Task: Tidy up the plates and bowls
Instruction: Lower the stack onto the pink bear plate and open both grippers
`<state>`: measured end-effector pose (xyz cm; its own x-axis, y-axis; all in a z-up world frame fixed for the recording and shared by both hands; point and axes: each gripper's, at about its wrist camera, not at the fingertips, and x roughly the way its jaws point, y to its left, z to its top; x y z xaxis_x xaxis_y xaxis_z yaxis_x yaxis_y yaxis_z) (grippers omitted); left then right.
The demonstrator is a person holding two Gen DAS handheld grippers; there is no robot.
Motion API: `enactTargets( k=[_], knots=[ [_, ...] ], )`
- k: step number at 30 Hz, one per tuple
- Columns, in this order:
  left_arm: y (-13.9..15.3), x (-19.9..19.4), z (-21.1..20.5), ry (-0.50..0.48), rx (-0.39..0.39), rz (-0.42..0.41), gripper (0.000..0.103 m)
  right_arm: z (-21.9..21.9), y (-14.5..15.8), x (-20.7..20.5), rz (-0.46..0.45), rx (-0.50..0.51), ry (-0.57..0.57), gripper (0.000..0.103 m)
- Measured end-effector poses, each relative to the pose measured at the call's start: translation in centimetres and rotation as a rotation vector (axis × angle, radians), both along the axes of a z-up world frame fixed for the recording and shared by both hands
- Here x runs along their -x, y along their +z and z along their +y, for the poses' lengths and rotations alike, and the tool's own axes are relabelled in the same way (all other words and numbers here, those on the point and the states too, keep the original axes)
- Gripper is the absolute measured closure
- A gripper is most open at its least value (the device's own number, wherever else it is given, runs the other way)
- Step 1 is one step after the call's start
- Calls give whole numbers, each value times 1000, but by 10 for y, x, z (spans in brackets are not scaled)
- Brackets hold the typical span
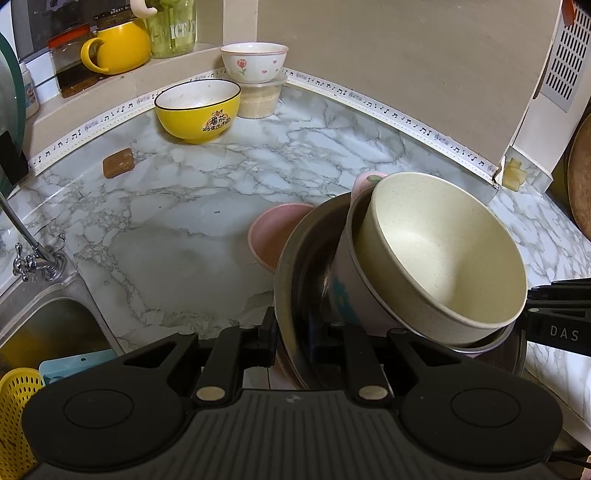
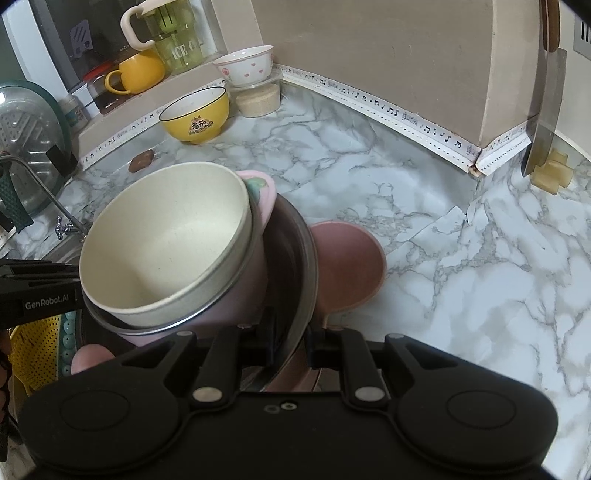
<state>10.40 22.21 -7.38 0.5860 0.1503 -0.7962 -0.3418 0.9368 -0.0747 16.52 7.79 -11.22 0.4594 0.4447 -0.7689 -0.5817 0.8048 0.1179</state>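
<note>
Both grippers hold one stack of dishes above the marble counter. My left gripper (image 1: 291, 339) is shut on the left rim of a steel plate (image 1: 295, 266). My right gripper (image 2: 291, 339) is shut on the same plate's right rim (image 2: 306, 251). On the plate lies a tilted pink cup (image 1: 354, 302) with a cream bowl (image 1: 443, 251) nested in it, seen also in the right wrist view (image 2: 166, 251). A pink bowl (image 2: 351, 269) sits under the plate. A yellow bowl (image 1: 197, 110) and a white flowered bowl (image 1: 255, 62) stand at the back.
A sink (image 1: 44, 325) with a tap (image 1: 33, 254) is at the left. A yellow strainer (image 1: 18, 398) is beside it. A cleaver (image 2: 543, 122) hangs at the right wall. A yellow mug (image 1: 118, 48) and a green jar (image 1: 173, 29) stand on the ledge. A brown block (image 1: 118, 162) lies on the counter.
</note>
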Motion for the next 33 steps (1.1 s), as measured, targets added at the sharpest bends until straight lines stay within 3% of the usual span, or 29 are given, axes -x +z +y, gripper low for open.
enactTargets(
  k=[12,14,16,18,19,27,33],
  knots=[
    [4,1,6,-12,29,28,87,0,2,-1,36,10,-6,81],
    [6,1,7,-6,18,29,82,-1,5,0,30,12,5,76],
    [8,2,8,2,23,25,70,-1,9,2,21,12,13,73],
    [10,5,8,9,22,13,57,-2,13,4,-5,29,8,63],
    [12,6,7,15,11,7,55,-3,14,4,-14,32,6,59],
    [27,19,-1,35,-32,-12,55,-22,24,11,-19,-5,17,53],
    [45,35,-14,52,-68,-44,55,-34,43,30,-81,-41,46,41]
  ],
)
